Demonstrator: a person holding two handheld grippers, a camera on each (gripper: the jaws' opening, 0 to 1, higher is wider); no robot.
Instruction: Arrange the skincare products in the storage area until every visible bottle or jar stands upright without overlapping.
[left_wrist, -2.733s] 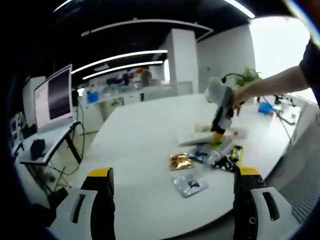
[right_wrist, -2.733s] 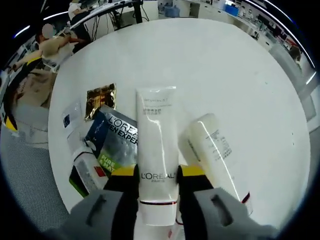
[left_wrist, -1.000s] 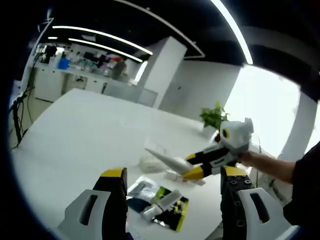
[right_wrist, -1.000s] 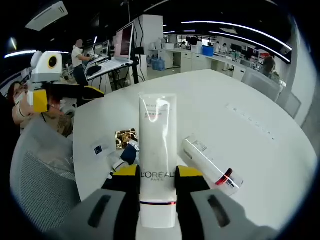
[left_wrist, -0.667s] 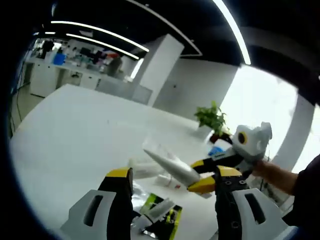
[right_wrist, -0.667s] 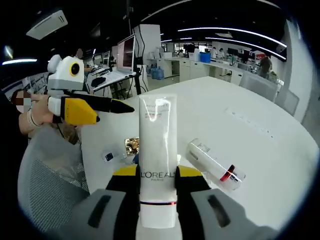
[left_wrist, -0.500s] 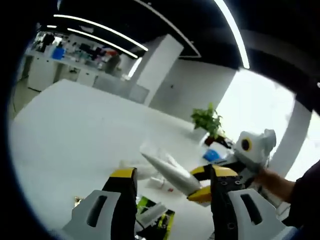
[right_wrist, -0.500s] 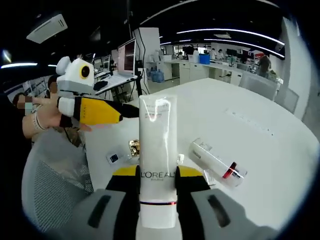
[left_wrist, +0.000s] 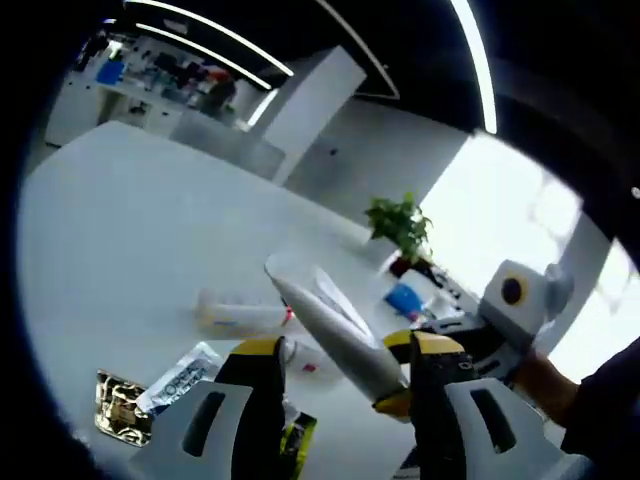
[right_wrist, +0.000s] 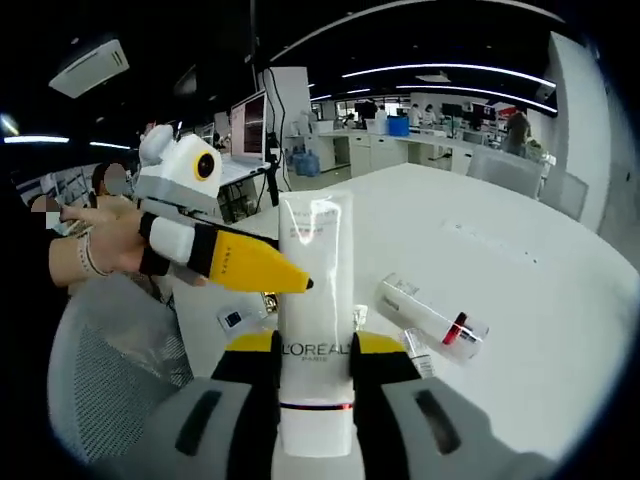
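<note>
1. The right gripper (right_wrist: 315, 372) is clamped on a white squeeze tube (right_wrist: 316, 300), held above the table – nothing stands upright yet.
2. The left gripper (left_wrist: 340, 360), its jaws apart, brackets that tube.
3. A clear bottle with a red band (right_wrist: 430, 317) and sachets (left_wrist: 123, 408) lie flat.
4. A round white table (left_wrist: 120, 230) stands in an open office – a potted plant (left_wrist: 398, 222) beyond.

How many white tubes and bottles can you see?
2. A white tube is held up by the right gripper, and a white bottle lies on the table. More may be hidden behind the tube.
</note>
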